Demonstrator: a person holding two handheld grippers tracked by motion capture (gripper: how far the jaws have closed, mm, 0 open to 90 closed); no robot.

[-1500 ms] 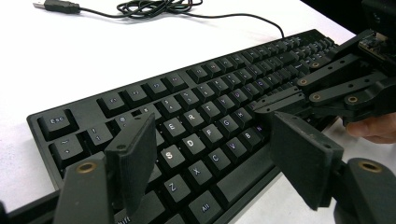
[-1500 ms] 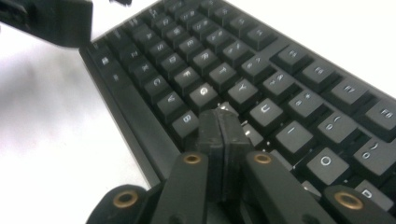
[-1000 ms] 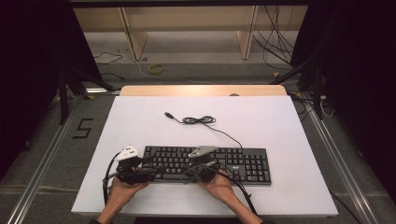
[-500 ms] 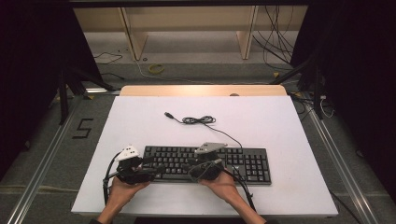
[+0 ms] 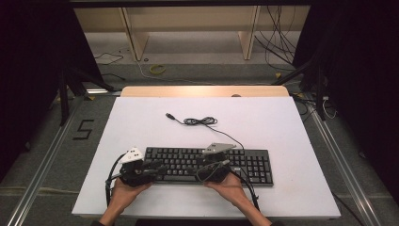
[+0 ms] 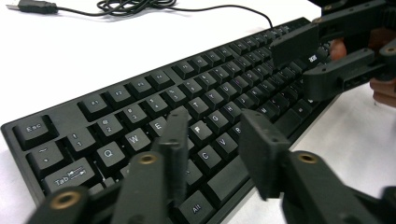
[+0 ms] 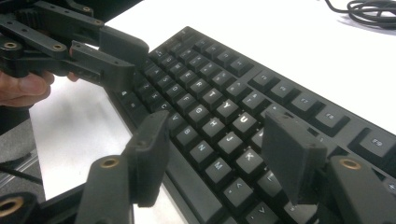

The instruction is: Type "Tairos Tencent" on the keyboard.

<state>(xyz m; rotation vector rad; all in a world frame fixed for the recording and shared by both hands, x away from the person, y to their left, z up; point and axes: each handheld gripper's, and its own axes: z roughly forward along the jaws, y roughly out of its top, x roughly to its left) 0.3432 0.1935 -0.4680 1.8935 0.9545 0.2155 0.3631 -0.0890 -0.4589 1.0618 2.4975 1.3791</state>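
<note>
A black keyboard lies along the front of the white table; its cable coils behind it and ends in a USB plug. My left gripper hovers over the left keys, pointing right. Its jaws have just been closing, but a gap remains above the F and G keys with nothing held. My right gripper hangs above the middle keys, pointing left. Its jaws have just been opening and stand apart over the H and J keys, empty. Each gripper view shows the other gripper farther along the keyboard.
A wooden strip edges the table's far side, with shelf legs and loose cables on the floor beyond. A "5" is marked on the floor at the left. Bare white tabletop lies behind and to the right of the keyboard.
The right gripper has lifted slightly off the keys and drifted a little to the right. The left hand has stayed where it was. Keyboard and cable have not moved.
</note>
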